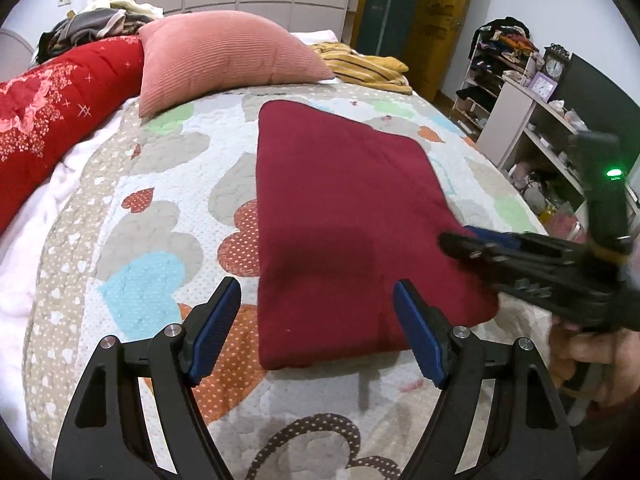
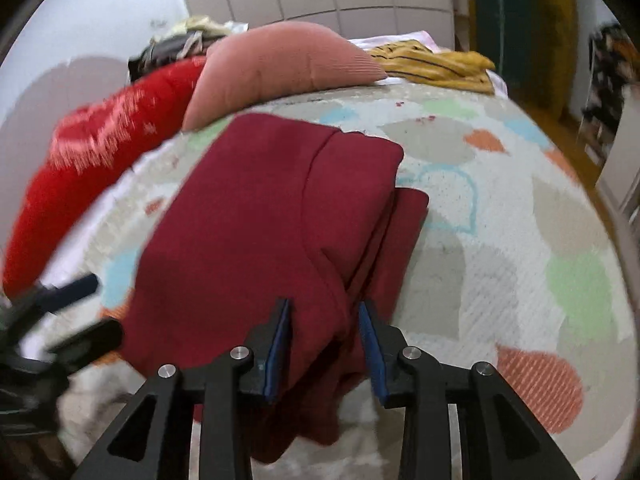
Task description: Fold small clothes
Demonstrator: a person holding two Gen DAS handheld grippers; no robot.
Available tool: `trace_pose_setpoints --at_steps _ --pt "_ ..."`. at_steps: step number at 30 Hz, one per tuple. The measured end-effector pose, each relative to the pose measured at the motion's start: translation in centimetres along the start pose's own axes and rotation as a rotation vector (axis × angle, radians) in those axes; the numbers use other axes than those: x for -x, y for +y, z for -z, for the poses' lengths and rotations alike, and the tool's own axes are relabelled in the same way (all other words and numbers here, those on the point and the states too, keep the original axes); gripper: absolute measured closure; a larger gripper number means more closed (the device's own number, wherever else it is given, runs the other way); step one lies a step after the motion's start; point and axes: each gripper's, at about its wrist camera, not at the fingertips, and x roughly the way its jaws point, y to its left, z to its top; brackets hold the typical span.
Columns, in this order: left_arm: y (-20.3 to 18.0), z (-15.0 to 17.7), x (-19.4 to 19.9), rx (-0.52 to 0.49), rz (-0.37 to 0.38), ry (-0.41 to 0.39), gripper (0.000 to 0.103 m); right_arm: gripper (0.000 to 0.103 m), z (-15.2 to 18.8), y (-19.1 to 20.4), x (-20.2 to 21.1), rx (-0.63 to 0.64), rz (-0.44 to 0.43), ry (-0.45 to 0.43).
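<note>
Both claws hang over a dark red garment (image 1: 352, 216) folded into a flat block on the bed, as I steer them through a small-clothes fold. My left claw (image 1: 316, 328) stands wide apart and holds nothing, its blue pads just above the block's near edge, one over the quilt and one over the cloth. My right claw (image 2: 324, 344) is only partly parted: the garment's near right corner bulges up between its pads, but I see a gap on each side, so I judge the cloth released, not gripped. In the left wrist view that claw reaches in from the right, a hand (image 1: 596, 360) behind it.

The garment lies near the middle of the quilt (image 1: 160, 216), layered edges stacked on its right side, which suggests the fold has just been laid and the loose corner is where tidying is wanted. The quilt is soft and padded, patterned with hearts in orange, blue, green and grey. Far back sit a pink cushion (image 1: 224, 60), a red duvet (image 1: 60, 108) at left, a yellow striped garment (image 1: 368, 68), and piled clothes against the headboard. Cluttered shelves (image 1: 532, 128) with two clocks stand at far right.
</note>
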Motion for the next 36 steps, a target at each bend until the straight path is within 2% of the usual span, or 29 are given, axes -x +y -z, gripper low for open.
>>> trace_pose_setpoints --at_steps 2,7,10,14,17,19,21,23,25,26,29,36 --pt "0.7 -0.3 -0.6 0.025 0.020 0.018 0.025 0.065 0.0 -0.3 0.9 -0.017 -0.008 -0.022" --pt "3.3 -1.5 -2.7 0.127 0.118 0.044 0.025 0.033 0.1 -1.2 2.1 -0.068 -0.024 -0.107" --pt "4.6 -2.1 -4.7 0.177 0.154 0.085 0.023 0.029 0.0 -2.7 1.0 -0.135 -0.050 -0.109" --pt "5.3 -2.5 -6.7 0.226 0.236 0.119 0.016 0.023 -0.3 -4.8 -2.2 -0.236 -0.142 -0.042" --pt "4.8 -2.7 -7.9 0.215 0.281 0.129 0.016 0.022 -0.6 -5.2 -4.1 -0.271 -0.232 -0.035" --pt "4.6 -2.8 -8.8 0.213 0.295 0.140 0.015 0.020 -0.9 -4.9 -4.9 -0.261 -0.252 -0.042" --pt "4.5 -3.0 -8.9 0.202 0.297 0.145 0.015 0.021 -1.4 -4.3 -5.7 -0.246 -0.250 -0.039" --pt "4.3 -3.2 -8.3 0.183 0.305 0.146 0.029 0.035 -1.8 -4.0 -5.6 -0.249 -0.261 -0.035" --pt "4.1 -3.1 -7.0 0.160 0.276 0.127 0.036 0.054 -2.1 -3.6 -4.6 -0.231 -0.259 -0.049" --pt "4.0 -3.0 -6.3 0.145 0.263 0.116 0.040 0.056 -2.2 -3.2 -4.1 -0.211 -0.251 -0.052" --pt "3.7 -1.9 -3.2 0.120 0.231 0.094 0.041 0.059 -2.2 -1.5 -2.1 -0.155 -0.245 -0.065" --pt "4.3 3.2 2.2 0.145 0.218 0.100 0.041 0.059 0.8 1.4 1.3 -0.138 -0.388 -0.048"
